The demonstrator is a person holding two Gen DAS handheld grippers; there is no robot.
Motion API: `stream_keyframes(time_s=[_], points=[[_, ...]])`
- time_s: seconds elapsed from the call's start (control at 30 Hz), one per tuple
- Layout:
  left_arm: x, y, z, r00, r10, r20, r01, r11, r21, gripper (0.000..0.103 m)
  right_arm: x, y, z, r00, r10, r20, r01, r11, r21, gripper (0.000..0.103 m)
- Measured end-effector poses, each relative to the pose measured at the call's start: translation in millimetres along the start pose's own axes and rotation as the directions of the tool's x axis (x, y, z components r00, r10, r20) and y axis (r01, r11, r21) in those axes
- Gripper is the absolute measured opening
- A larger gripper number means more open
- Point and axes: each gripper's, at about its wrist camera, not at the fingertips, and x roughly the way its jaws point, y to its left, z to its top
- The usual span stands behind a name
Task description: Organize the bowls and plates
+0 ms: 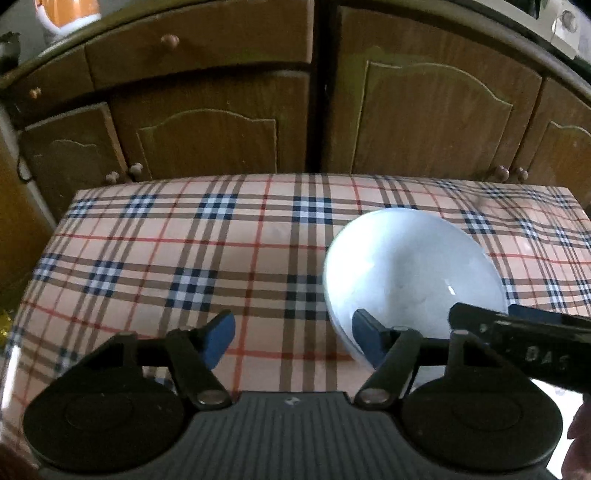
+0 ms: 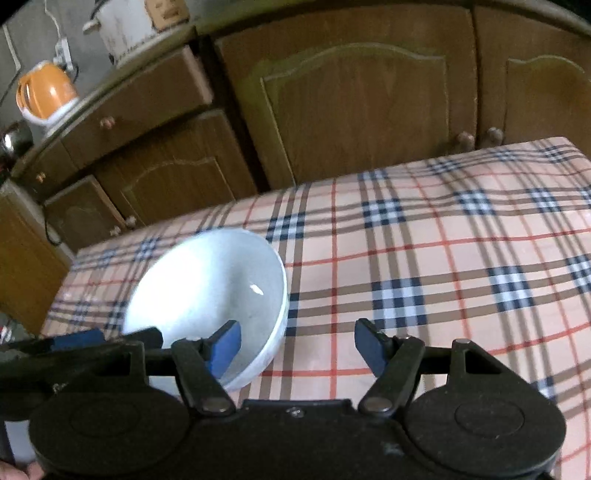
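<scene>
A white bowl (image 1: 410,273) (image 2: 210,291) stands on the plaid tablecloth (image 1: 184,258) (image 2: 443,258); nothing shows inside it. My left gripper (image 1: 293,341) is open at the bowl's near left side, with its right pad (image 1: 367,341) at the rim and its left pad over bare cloth. My right gripper (image 2: 297,347) is open at the bowl's near right side. Its left pad (image 2: 225,347) is inside the bowl and its right pad is outside, so the wall lies between the jaws without being pressed. Each view shows the other gripper's dark finger (image 1: 517,325) (image 2: 74,341) at the bowl's near rim.
Brown wooden cabinets (image 1: 424,118) (image 2: 351,103) with round knobs stand just beyond the table's far edge. On the counter at the upper left are an orange kettle (image 2: 44,92) (image 1: 66,14) and a white pot (image 2: 125,29). Plaid cloth stretches left and right of the bowl.
</scene>
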Motion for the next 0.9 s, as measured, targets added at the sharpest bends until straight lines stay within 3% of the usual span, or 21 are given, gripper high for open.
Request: stream_keyframes(time_s=[0.13, 0.2, 0.27, 0.3, 0.33, 0.4, 0.57, 0.9], points=[[13.8, 0.9, 3.4, 1.000, -0.023, -0.012, 0.023, 1.000, 0.000, 0.062, 16.3, 0.9, 2.3, 0.999, 0.036, -0.016, -0.035, 0.998, 0.043, 0.081], [18.1, 1.2, 4.1, 0.999, -0.043, -0.002, 0.043, 0.999, -0.006, 0.059, 23.5, 3.2, 2.2, 0.999, 0.045, -0.019, -0.044, 0.998, 0.048, 0.074], [20.1, -1.0, 4.1, 0.998, -0.059, 0.019, 0.059, 0.998, 0.004, 0.056, 28.3, 2.4, 1.6, 0.998, 0.067, -0.015, -0.066, 0.996, 0.058, 0.052], [20.8, -1.6, 3.4, 0.997, -0.077, 0.027, 0.077, 0.997, 0.003, 0.050, 28.8, 2.2, 1.3, 0.996, 0.085, -0.002, -0.085, 0.995, 0.057, 0.046], [22.1, -1.8, 3.0, 0.994, -0.100, 0.033, 0.100, 0.995, -0.002, 0.041, 28.8, 2.9, 1.2, 0.994, 0.112, 0.002, -0.112, 0.992, 0.058, 0.032], [21.2, -7.8, 2.1, 0.991, -0.127, 0.044, 0.127, 0.992, 0.010, 0.027, 27.8, 6.1, 1.4, 0.994, 0.106, 0.010, -0.107, 0.993, 0.051, 0.032], [18.4, -6.9, -1.5, 0.988, -0.144, 0.050, 0.145, 0.989, -0.034, 0.021, 22.4, 3.0, -2.4, 0.994, 0.110, 0.011, -0.111, 0.992, 0.059, 0.029], [-11.9, -24.3, -5.8, 0.985, -0.154, 0.075, 0.156, 0.988, -0.017, 0.019, -12.2, -4.0, 1.5, 0.996, 0.074, 0.051, -0.076, 0.996, 0.036, 0.028]])
